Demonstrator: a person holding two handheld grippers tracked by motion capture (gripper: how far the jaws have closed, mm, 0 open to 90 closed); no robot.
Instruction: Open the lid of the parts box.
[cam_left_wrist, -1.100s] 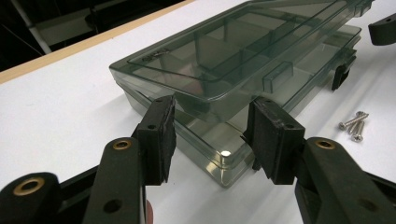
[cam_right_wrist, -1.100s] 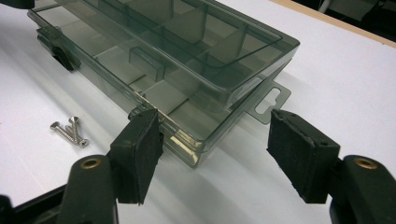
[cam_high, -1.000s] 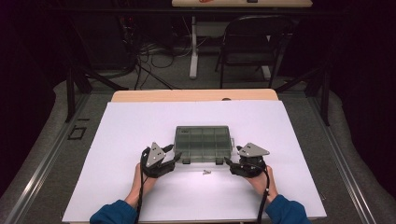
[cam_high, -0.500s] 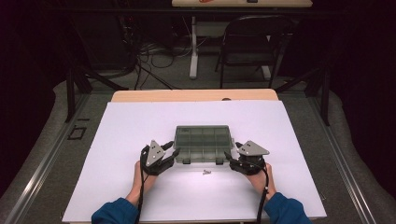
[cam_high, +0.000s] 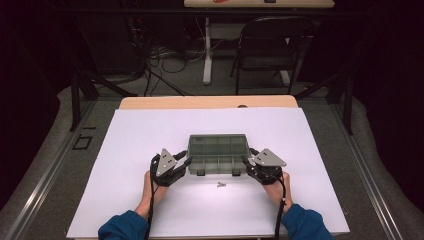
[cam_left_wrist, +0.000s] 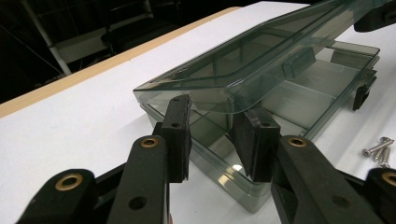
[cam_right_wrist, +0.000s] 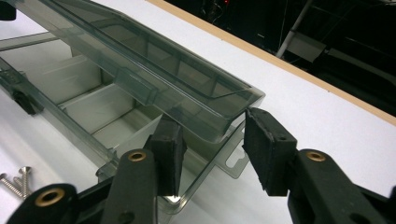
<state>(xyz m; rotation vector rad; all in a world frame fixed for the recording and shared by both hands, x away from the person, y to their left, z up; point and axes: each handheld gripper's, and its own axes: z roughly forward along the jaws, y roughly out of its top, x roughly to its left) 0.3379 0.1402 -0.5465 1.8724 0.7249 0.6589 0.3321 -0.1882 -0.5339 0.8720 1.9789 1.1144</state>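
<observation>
White paper covers the desk (cam_high: 150, 135), and the clear box (cam_high: 218, 152) sits in the middle. Left of the box, the left tongs (cam_left_wrist: 215, 135) have just been closing around its lid corner (cam_left_wrist: 205, 95). Right of it, the right tongs (cam_right_wrist: 210, 140) did too. Earlier the lid lay flat; now its front edge is lifted, so the box is opening.

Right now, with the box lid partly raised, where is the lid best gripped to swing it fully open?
Grip the lid at its two front corners, one gripper from each end of the box. Its lip overhangs the tray there, and the hinge seems to run along the far edge.
</observation>
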